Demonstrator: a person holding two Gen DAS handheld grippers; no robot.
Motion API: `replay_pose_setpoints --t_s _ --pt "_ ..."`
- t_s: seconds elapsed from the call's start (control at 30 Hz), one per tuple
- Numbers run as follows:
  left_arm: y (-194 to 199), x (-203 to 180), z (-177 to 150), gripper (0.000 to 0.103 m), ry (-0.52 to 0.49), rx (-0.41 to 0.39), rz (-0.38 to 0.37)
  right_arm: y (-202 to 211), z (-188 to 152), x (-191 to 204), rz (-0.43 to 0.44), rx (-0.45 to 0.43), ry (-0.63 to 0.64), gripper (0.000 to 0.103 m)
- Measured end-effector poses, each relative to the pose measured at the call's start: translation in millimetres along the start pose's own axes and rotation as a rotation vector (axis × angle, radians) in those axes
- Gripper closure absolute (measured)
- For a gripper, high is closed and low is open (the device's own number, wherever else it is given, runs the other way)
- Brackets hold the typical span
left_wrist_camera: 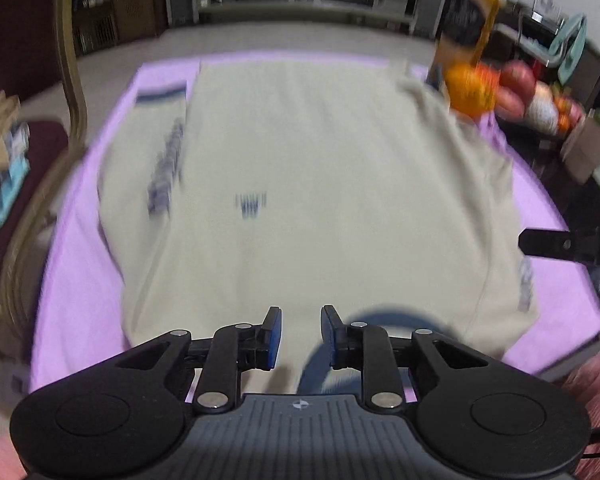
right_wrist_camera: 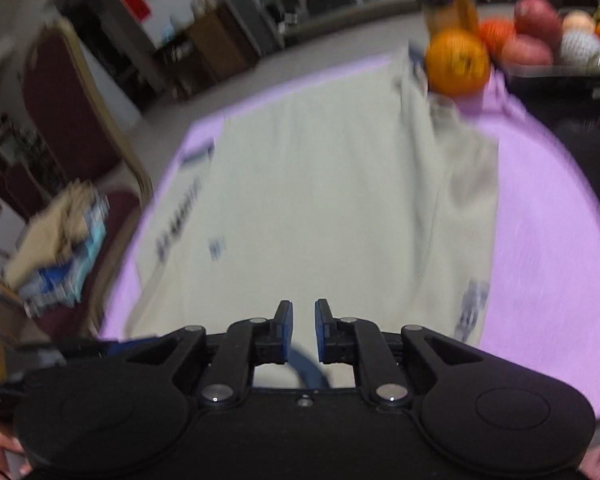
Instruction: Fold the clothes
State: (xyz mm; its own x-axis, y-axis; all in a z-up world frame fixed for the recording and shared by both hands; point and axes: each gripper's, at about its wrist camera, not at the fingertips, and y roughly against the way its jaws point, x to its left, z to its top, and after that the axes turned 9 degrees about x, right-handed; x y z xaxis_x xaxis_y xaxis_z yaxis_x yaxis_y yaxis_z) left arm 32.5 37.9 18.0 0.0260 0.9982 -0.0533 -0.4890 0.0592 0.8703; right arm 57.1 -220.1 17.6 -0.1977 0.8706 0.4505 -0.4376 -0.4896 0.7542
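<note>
With both pairs of fingers hanging over the near edge of the shirt point(left_wrist_camera: 300, 184), I judge I am between folds: the cream shirt lies spread flat on the purple cloth point(left_wrist_camera: 80, 264) that covers the desk, its dark collar point(left_wrist_camera: 384, 316) nearest me and its hem at the far end. One sleeve point(left_wrist_camera: 164, 148) is already turned in along the left side; the other side point(right_wrist_camera: 460, 208) looks folded over too, though blur makes the edges hard to read.

My left fingers point(left_wrist_camera: 300, 336) are released, blue pads apart, with nothing between them. My right fingers point(right_wrist_camera: 301, 330) are likewise parted and empty, poised just above the collar.

Next, I think, comes the lengthwise fold: each hand must drop to a shoulder corner beside the collar, pinch the cloth, and carry it toward the hem. An orange point(right_wrist_camera: 458, 62) and a bottle point(left_wrist_camera: 470, 16) sit near the far corner, so the carry should stop short of them.
</note>
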Motion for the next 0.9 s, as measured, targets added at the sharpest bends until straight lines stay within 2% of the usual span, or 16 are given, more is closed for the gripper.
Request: replay_pose_setpoints --t_s 0.1,0.17,0.27,0.37,0.5,0.63,0.77,0.9 --pt "13 -3 31 0.076 -0.009 -0.091 0.001 24 32 0 0.007 -0.134 -0.001 0.085" --pt "4 -6 51 0.075 -0.023 -0.107 0.032 26 53 -4 -0.015 -0.208 -0.002 0.078" --pt "-25 -9 74 0.075 -0.054 -0.094 0.099 8 86 -21 -0.050 -0.236 -0.050 0.077" --pt "-55 -10 82 0.076 -0.081 -0.073 0.163 -20 124 -40 -0.097 -0.242 -0.109 0.077" --pt "-81 0 77 0.075 -0.072 0.010 0.127 -70 180 -54 -0.202 -0.236 -0.086 0.077" --pt "-83 6 78 0.075 -0.056 0.038 0.119 -132 230 -61 -0.349 -0.164 -0.045 0.077" --pt "-81 8 81 0.073 -0.041 0.049 0.128 -181 256 -54 -0.501 -0.103 -0.019 0.077" --pt "-81 12 81 0.072 -0.016 0.077 0.107 -211 262 -42 -0.635 -0.087 0.049 0.078"
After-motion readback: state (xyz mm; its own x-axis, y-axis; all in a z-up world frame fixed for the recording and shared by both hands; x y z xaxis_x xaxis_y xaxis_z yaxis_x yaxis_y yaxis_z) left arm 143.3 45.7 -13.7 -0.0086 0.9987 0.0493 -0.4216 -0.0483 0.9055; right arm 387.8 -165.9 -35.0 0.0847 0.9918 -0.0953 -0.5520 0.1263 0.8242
